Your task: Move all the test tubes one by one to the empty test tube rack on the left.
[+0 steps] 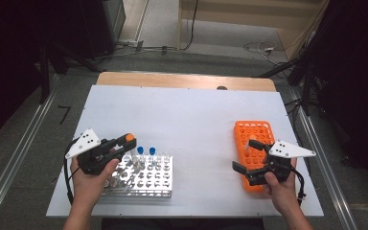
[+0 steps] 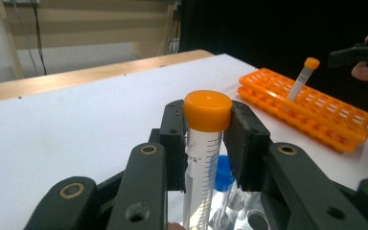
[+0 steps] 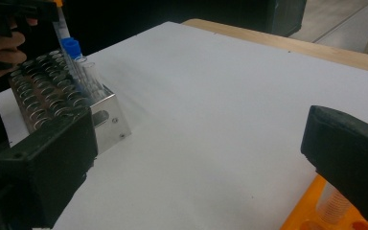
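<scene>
My left gripper (image 2: 206, 139) is shut on a clear graduated tube with an orange cap (image 2: 207, 110), gripped just under the cap. In the high view this left gripper (image 1: 127, 141) hovers over the left end of a metal tube rack (image 1: 141, 184), with the tube's lower end among the rack's holes. Two blue-capped tubes (image 1: 146, 151) stand in that rack. My right gripper (image 1: 247, 155) is open above the near end of an orange rack (image 1: 254, 132). Nothing lies between its jaws (image 3: 201, 163).
One orange-capped tube (image 2: 303, 76) leans in the orange rack (image 2: 316, 115). A clear tube (image 3: 333, 203) stands under my right jaw. The white sheet (image 1: 191, 120) covers the table, and a wooden edge (image 1: 182, 80) runs along the far side. Cables lie on the floor beyond.
</scene>
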Demonstrator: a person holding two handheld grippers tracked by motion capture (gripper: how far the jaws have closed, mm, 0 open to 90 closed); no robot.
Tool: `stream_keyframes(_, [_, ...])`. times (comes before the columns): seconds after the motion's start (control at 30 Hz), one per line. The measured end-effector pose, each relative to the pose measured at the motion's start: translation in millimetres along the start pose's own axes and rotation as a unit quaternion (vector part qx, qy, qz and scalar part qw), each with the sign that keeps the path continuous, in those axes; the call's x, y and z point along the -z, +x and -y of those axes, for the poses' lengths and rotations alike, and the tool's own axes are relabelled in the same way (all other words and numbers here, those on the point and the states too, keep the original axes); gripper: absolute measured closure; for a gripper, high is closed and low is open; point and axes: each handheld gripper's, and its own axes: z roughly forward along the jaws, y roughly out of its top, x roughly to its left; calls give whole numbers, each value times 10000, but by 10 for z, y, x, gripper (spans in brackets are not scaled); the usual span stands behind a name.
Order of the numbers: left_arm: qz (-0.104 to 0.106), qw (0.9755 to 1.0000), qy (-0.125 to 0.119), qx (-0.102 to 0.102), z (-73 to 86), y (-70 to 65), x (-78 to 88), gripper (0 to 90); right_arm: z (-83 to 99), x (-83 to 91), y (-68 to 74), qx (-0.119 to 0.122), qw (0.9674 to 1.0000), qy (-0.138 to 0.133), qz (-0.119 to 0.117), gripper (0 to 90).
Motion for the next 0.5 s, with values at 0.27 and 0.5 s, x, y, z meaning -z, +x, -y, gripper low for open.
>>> stream_keyframes(0.27, [-57,9990,410,-166,35,-37,-73,709,17,34,-69,-65,9999,-25,79,0])
stream_keyframes(0.5, [-5,9988,452,-175,33,-36,-18,707,28,64,-112,-98,9999,-54,132,0])
